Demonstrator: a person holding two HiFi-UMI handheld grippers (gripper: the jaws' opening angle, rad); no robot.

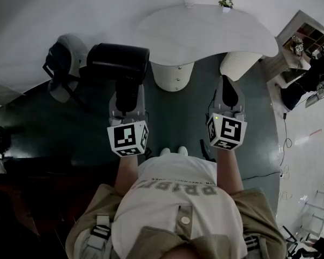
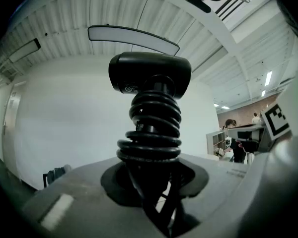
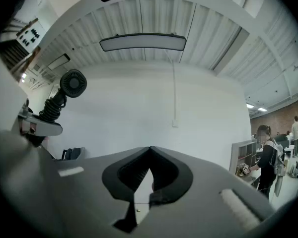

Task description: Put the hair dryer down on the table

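Both grippers point level toward the white curved table [image 1: 205,31].
The left gripper [image 1: 127,97] clamps the black plastic hair dryer [image 1: 117,62] by its cord-wrapped handle; the right gripper [image 1: 230,90] is closed and empty over the dark green floor [image 1: 189,107].

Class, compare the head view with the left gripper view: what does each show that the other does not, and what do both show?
Only the head view shows the white table, the dark floor and the person's white shirt. Only the left gripper view shows the cord coiled round the hair dryer's handle, and the long ceiling lamp. Both show the hair dryer held in the left tool, not yet on the table.
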